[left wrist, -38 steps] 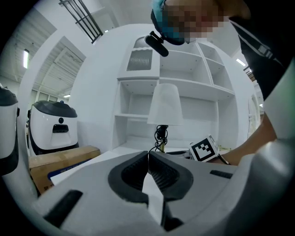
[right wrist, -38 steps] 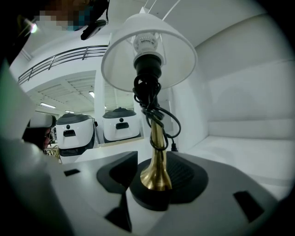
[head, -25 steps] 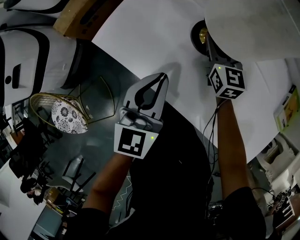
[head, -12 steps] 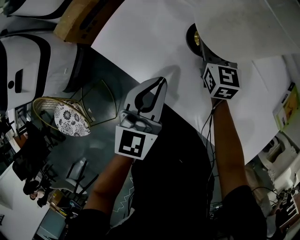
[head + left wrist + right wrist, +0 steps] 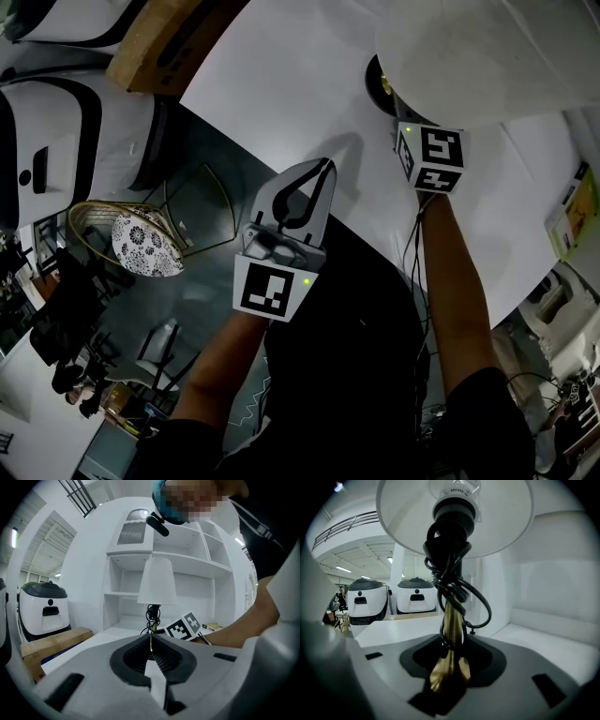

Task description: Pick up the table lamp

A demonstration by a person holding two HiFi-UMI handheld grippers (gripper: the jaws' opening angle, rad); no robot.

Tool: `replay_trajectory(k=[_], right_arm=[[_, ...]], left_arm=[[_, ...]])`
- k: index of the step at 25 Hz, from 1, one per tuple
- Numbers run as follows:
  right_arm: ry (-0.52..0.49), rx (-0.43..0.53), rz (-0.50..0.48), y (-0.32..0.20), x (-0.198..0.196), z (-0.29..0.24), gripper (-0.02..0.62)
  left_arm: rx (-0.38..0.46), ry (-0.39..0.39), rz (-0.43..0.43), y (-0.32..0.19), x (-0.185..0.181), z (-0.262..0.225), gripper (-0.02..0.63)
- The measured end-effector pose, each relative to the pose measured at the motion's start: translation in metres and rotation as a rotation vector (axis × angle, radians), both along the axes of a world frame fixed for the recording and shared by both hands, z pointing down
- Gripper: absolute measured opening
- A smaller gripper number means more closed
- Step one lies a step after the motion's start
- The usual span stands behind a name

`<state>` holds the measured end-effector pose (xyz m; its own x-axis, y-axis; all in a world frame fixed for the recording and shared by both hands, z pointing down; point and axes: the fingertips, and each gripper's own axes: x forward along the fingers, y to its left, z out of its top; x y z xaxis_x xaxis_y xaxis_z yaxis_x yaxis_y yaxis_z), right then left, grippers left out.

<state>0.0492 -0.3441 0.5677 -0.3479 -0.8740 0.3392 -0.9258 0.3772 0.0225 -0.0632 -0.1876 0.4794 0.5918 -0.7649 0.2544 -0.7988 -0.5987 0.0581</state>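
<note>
The table lamp has a white shade (image 5: 469,47), a dark round base (image 5: 375,80) and a brass stem (image 5: 451,625) wrapped in black cord (image 5: 454,573). It stands on the white table (image 5: 281,84). My right gripper (image 5: 449,667) reaches in under the shade, and only its marker cube (image 5: 431,159) shows in the head view. Its jaws are closing with the brass stem between them, and no firm press shows. My left gripper (image 5: 322,171) is shut and empty at the table's near edge, pointing at the lamp (image 5: 157,581) from a distance.
A cardboard box (image 5: 159,37) lies at the table's far left end. White machines (image 5: 66,131) and a wire chair with a patterned cushion (image 5: 141,239) stand on the floor to the left. A yellow-green box (image 5: 579,220) lies at the right. White shelves (image 5: 187,559) rise behind the lamp.
The right gripper has edged slightly further in under the shade towards the lamp's base. The left gripper has stayed where it was, still shut.
</note>
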Motion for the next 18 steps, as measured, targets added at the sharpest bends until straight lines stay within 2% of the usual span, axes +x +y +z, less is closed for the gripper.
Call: replay_trajectory(k=[10, 18], right_arm=[[-0.008, -0.028, -0.034, 0.001, -0.003, 0.0, 0.137], [-0.021, 0.057, -0.025, -0.005, -0.001, -0.02, 0.138]], left_arm=[[0.002, -0.001, -0.009, -0.004, 0.001, -0.003, 0.018], [-0.006, -0.006, -0.011, -0.004, 0.001, -0.002, 0.018]])
